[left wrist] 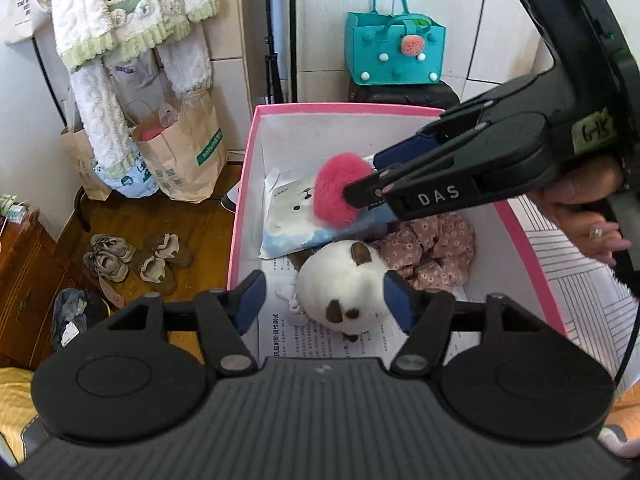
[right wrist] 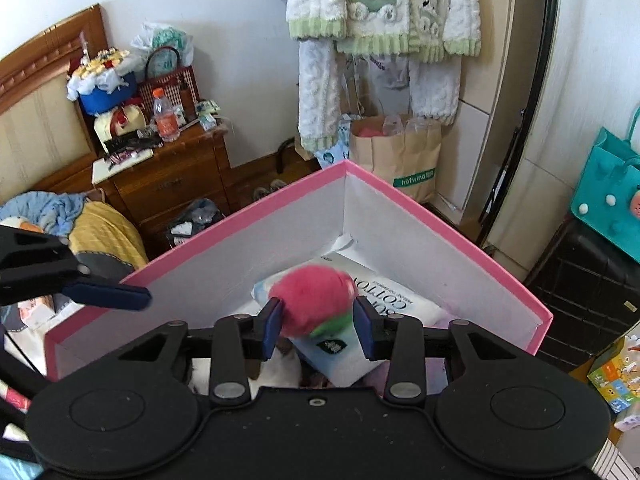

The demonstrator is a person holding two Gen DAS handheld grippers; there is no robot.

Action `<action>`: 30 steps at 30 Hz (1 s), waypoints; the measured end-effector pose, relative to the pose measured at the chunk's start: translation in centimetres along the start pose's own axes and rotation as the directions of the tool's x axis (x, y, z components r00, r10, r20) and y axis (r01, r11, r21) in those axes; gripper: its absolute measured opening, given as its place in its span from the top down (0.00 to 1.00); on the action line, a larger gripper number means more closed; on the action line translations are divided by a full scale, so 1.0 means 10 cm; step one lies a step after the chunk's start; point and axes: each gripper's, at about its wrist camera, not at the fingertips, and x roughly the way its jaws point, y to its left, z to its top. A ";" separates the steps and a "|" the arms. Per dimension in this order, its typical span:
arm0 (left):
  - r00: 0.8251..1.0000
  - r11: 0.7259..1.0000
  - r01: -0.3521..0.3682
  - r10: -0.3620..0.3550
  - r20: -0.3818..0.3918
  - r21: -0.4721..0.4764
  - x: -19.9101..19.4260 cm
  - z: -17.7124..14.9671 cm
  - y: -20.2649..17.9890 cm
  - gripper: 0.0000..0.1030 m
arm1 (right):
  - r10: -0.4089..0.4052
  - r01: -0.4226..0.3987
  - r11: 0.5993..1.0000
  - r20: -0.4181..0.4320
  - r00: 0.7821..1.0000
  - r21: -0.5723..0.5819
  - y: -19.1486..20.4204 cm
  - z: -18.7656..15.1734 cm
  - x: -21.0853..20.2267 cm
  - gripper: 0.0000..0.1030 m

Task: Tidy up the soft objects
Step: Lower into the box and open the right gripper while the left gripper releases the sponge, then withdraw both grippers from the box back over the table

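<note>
Fluffy pink pompom [left wrist: 338,188]; matt cardboard box [left wrist: 256,152].

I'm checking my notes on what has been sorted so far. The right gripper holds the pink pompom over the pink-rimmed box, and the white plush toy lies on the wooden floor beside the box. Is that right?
Not quite. The white plush toy lies inside the pink-rimmed box, on the printed paper at its bottom, as the left wrist view shows. The rest stands: the right gripper holds the pink pompom over the box.

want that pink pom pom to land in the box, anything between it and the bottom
Yes: the pink pom pom, in the right tool, hangs over a blue-white tissue pack lying in the pink box. It would land on that pack.
</note>
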 end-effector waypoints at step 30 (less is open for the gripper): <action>0.990 0.990 -0.137 0.137 -0.028 0.033 -0.73 -0.24 -0.54 0.04 | -0.083 0.063 0.992 0.194 0.978 0.108 0.26 -0.91 -1.74 0.43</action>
